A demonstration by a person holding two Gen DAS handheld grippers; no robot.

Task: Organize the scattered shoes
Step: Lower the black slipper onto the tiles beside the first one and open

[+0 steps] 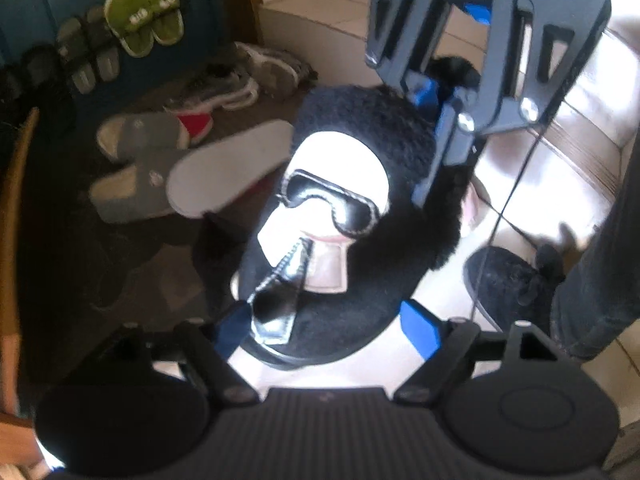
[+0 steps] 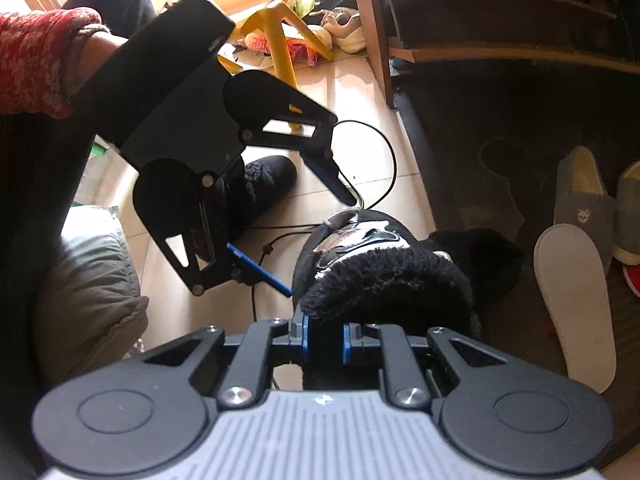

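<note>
- Black fuzzy slipper (image 1: 380, 128) at the border between the pale floor tiles (image 1: 560, 168) and the dark mat (image 1: 120, 272), apparently lifted clear of both, toe towards the left camera.
- Right hand-held gripper (image 2: 326, 340): pinched together on the plush collar at the heel end, seemingly carrying the weight alone.
- Left hand-held gripper (image 1: 326, 328): apart, one pad on each side of the toe, not visibly pressing on it.
- Likely slip: soft pile compresses under the pinch, so a swing or a tilt could pull the collar free and drop the slipper.
- Likely twist: held only at the heel, so the toe may sag or spin and land crooked.
- Possible snag: thin black cable (image 2: 394, 160) loops just beside the toe and the left pads, and could catch there and drag the slipper aside.
- Possible knock: white insole (image 1: 224, 172) and grey slippers (image 1: 136, 160) lie close by on the mat; a low pass could shove them further out of order.
- Second black fluffy shape (image 2: 484, 256) just behind the slipper: perhaps its mate, cannot tell; could be nudged when setting down.
</note>
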